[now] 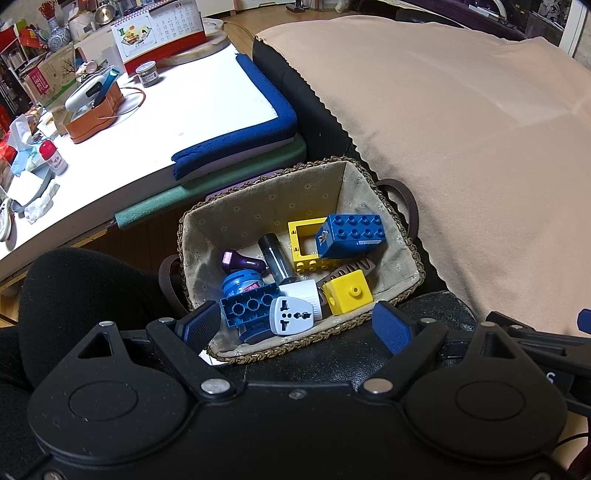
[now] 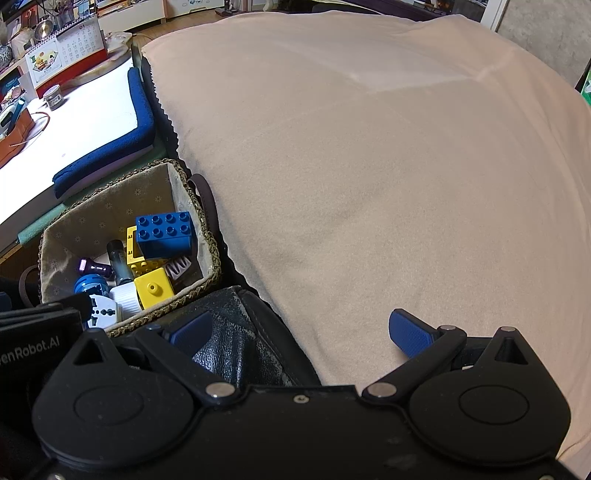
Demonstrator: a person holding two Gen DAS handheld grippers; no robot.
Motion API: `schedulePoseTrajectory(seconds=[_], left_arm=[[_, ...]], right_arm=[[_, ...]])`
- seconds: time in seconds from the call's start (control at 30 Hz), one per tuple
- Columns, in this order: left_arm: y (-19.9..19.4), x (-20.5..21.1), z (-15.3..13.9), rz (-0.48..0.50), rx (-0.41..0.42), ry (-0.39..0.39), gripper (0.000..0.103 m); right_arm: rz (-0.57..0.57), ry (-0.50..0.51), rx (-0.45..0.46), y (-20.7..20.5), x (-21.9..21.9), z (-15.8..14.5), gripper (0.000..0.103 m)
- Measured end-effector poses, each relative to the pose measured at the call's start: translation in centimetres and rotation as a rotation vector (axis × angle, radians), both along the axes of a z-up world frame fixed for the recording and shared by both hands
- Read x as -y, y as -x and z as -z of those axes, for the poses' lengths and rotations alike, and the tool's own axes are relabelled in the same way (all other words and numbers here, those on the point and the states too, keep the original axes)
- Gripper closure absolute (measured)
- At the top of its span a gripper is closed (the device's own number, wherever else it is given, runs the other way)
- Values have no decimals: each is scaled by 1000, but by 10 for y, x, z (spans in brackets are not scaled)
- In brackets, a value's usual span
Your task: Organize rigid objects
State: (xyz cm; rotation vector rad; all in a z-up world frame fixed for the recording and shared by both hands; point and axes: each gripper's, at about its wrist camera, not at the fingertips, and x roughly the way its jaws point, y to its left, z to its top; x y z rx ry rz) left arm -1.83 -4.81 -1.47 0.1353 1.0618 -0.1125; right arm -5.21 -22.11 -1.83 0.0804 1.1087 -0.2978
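A woven basket (image 1: 406,254) with a floral cloth lining holds several rigid objects: a blue brick (image 1: 351,236), a yellow frame brick (image 1: 301,240), a yellow cube (image 1: 349,291), a white travel adapter (image 1: 291,315), a dark blue brick (image 1: 249,304), a purple plug (image 1: 242,260) and a dark tube (image 1: 275,258). My left gripper (image 1: 297,325) is open and empty, just above the basket's near rim. My right gripper (image 2: 299,332) is open and empty, over the black leather edge beside the beige cloth (image 2: 369,166). The basket (image 2: 207,236) also shows in the right wrist view.
A white table (image 1: 177,110) with blue and green foam edging stands behind the basket, with a calendar (image 1: 159,33), an orange box (image 1: 94,110), a small jar (image 1: 147,74) and bottles. The beige cloth (image 1: 461,129) covers the surface to the right.
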Motion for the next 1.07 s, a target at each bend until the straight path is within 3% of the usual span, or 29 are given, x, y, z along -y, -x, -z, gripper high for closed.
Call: schedulePoseTrajectory(seconds=[1.07], left_arm=[[0,-1,1,2,-2,-3,17]], right_arm=[[1,0,-4,1,-1,1,0]])
